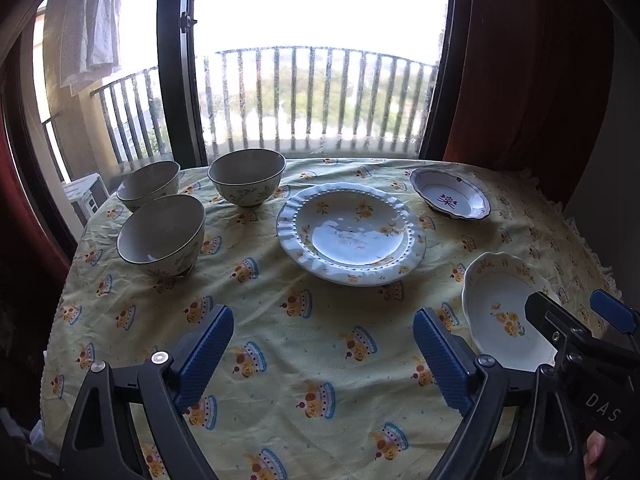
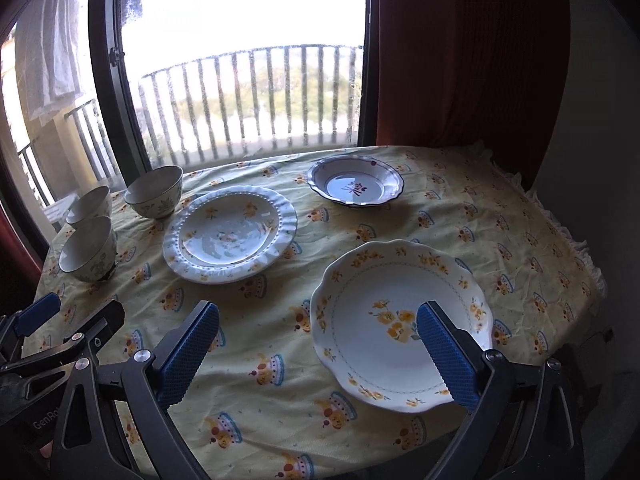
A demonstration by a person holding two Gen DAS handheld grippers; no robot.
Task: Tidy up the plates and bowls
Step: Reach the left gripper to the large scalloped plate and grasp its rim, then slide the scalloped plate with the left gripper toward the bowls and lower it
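Three grey-rimmed bowls stand at the table's far left: a near one (image 1: 160, 234) (image 2: 89, 249), a far left one (image 1: 149, 185) (image 2: 89, 203) and a far right one (image 1: 247, 176) (image 2: 155, 190). A ruffled yellow-flower plate (image 1: 351, 232) (image 2: 230, 233) lies mid-table. A blue-rimmed dish (image 1: 450, 198) (image 2: 355, 185) lies at the far right. A scalloped yellow-flower plate (image 1: 502, 312) (image 2: 396, 320) lies near right. My left gripper (image 1: 322, 348) is open and empty above bare cloth. My right gripper (image 2: 318, 344) is open and empty, its right finger (image 2: 444, 354) over the scalloped plate.
The table (image 1: 280, 360) wears a yellow patterned cloth with a frilled edge at the right (image 2: 576, 248). A window with a balcony railing (image 1: 312, 96) stands right behind it. Red curtains (image 2: 460, 60) hang at the right. My right gripper shows at the left wrist view's right edge (image 1: 580, 320).
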